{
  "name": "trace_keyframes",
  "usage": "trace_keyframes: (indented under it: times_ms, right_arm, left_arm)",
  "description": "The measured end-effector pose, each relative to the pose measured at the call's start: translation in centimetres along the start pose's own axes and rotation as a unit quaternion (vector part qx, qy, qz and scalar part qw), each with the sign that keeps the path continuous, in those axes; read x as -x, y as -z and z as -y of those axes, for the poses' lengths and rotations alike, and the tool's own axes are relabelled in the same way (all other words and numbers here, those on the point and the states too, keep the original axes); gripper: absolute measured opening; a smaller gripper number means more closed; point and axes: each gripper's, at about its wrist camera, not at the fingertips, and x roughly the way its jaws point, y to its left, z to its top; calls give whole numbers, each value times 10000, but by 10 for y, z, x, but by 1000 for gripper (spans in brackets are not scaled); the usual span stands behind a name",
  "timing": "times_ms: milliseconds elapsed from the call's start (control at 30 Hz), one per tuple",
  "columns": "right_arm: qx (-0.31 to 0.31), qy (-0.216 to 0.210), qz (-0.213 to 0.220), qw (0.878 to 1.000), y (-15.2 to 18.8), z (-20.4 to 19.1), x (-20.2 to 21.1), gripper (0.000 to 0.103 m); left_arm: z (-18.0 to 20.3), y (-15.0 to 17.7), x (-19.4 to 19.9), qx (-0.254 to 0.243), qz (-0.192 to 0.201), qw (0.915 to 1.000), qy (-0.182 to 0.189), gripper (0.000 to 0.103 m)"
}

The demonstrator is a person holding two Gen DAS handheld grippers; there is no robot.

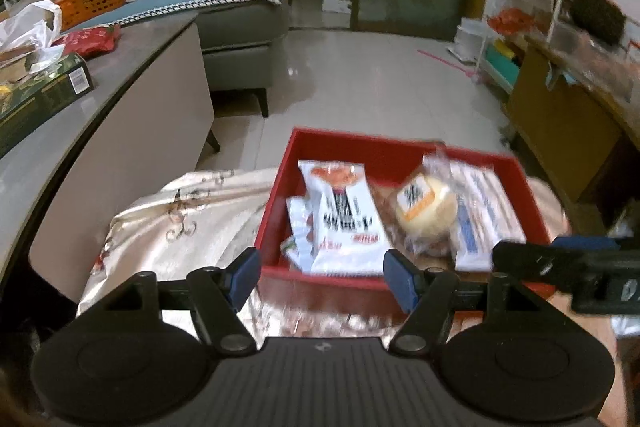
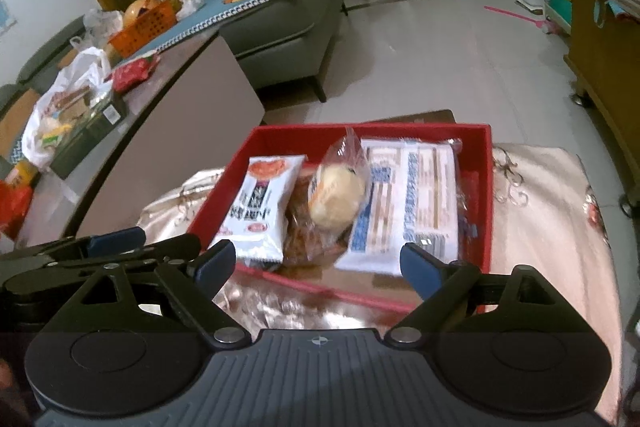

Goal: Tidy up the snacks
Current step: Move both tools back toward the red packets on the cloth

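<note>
A red box rests on a pale patterned cloth. Inside lie a white snack packet, a round bun in a clear wrapper and a blue-and-white packet. My left gripper hovers at the box's near left edge, open, nothing pressed between its pads. My right gripper stands open wider at the near edge, also with nothing in it. Each wrist view catches the other gripper at its side: the right gripper and the left gripper.
To the left, a grey table carries a dark green box, a red packet, a white plastic bag and an orange basket. A grey sofa stands behind it. A wooden cabinet stands at the right.
</note>
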Motion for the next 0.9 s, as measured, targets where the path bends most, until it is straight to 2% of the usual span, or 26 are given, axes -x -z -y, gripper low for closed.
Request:
trace_keyframes:
  times_ms: [133, 400, 700, 900]
  right_arm:
    - [86, 90, -100, 9999, 11, 3, 7, 93]
    - [133, 235, -375, 9989, 37, 12, 22, 94]
    - [140, 532, -837, 9950, 83, 27, 29, 95]
    - [290, 735, -1338, 9878, 117, 36, 15, 96]
  left_arm:
    - [-8, 17, -3, -138, -282, 9995, 82, 61]
    - [-20, 43, 3, 108, -617, 9977, 252, 61]
    - [28, 68, 10, -500, -769, 9942, 568, 61]
    - [40, 77, 15, -629, -781, 9931, 607, 61]
